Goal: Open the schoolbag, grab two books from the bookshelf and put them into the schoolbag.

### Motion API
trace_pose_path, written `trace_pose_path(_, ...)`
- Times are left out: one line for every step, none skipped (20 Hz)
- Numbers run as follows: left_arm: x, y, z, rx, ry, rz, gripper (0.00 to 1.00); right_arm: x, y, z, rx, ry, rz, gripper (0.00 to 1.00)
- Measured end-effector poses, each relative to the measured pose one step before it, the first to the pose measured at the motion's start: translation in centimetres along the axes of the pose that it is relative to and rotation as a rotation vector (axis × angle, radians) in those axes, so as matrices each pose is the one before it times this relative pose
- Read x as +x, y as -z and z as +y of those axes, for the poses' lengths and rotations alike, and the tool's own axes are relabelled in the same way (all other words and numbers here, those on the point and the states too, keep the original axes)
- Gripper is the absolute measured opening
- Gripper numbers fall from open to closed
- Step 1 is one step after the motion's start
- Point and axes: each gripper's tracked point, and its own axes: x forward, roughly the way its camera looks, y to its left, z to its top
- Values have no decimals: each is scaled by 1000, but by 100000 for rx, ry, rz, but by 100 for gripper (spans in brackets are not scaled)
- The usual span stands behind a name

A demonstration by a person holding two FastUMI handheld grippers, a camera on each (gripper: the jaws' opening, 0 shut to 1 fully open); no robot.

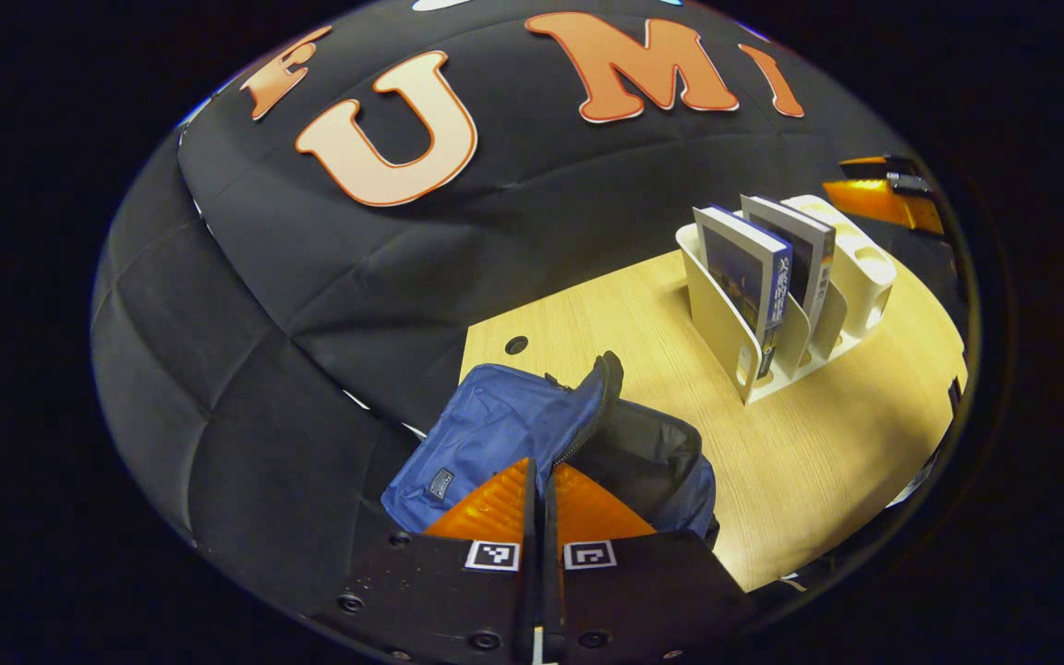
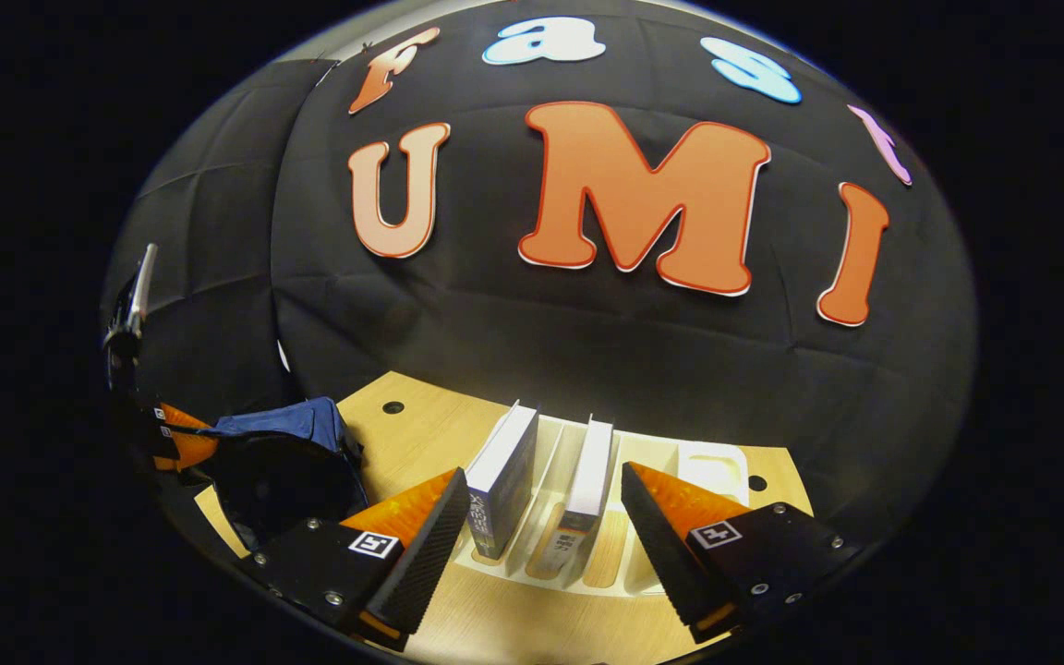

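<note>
Black quilted cloth (image 2: 587, 369) forms the booth wall behind a pale wood-grain surface (image 1: 800, 462). On this surface, toward its left end, lies the blue schoolbag (image 1: 495, 434), its zip undone and the dark interior exposed, with the top flap folded up and back. A white slotted bookshelf (image 1: 726, 323) stands to the right of the schoolbag, well apart from it, on the same surface.

Left gripper view: the left claw (image 1: 541, 499) hangs just above the near edge of the open schoolbag, its two fingers drawn together with a thin gap between them and nothing between them. Two books stand upright in neighbouring slots of the bookshelf: the nearer book (image 1: 749, 277) and the farther book (image 1: 800, 249). The right claw (image 1: 883, 199) shows at the far right edge, beyond the bookshelf.

Right gripper view: the right claw (image 2: 546, 517) is spread wide, both fingers apart and clear of the books, which stand between and beyond the fingertips. The left claw (image 2: 176, 439) appears at the far left, beside the schoolbag.
</note>
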Motion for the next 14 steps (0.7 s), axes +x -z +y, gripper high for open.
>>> trace_pose_path(99, -367, 666, -1581, 1209, -93, 3, 875, -78, 450, -699, 273, 2511, 98)
trace_pose_path(-106, -368, 636, -1850, 1476, -236, 4, 933, 37, 657, -135, -816, 2145, 98)
trace_pose_path(-16, -471, 644, -2146, 1275, -608, 3, 937, 91, 517, 58, 212, 3291, 98)
trace_pose_path(118, -365, 655, -2914, 1776, 102, 3, 1103, 134, 584, 214, -861, 2578, 98)
trace_pose_path(4, -519, 556, -2907, 1775, -806, 4, 1071, 228, 281, -672, 1341, 3865, 98)
trace_pose_path(85, -157, 328, -3077, 2286, 732, 3, 824, 124, 311, -1437, 199, 3041, 99)
trace_pose_path(-68, -285, 391, -1991, 1624, -624, 3, 1069, 323, 297, -1608, 1179, 4373, 98)
trace_pose_path(-120, -391, 714, -1763, 1405, 651, 3, 850, 223, 454, -2034, 407, 3211, 99)
trace_pose_path(-11, -384, 423, -500, 1265, -179, 3, 988, 86, 478, -2056, -323, 3500, 99)
trace_pose_path(307, -324, 393, -489, 1265, 103, 4, 852, 232, 401, -742, -380, 3530, 99)
trace_pose_path(192, -242, 286, 913, 615, 315, 3, 995, 62, 312, 217, -447, 3110, 99)
trace_pose_path(143, -205, 316, 851, 512, -531, 3, 685, 443, -22, 938, 700, 4816, 99)
trace_pose_path(418, -258, 146, 596, 798, 43, 3, 602, 180, -9, 1976, -166, 3787, 99)
trace_pose_path(342, -141, 18, -187, 1027, -402, 3, 797, 34, 49, 2507, -191, 3721, 99)
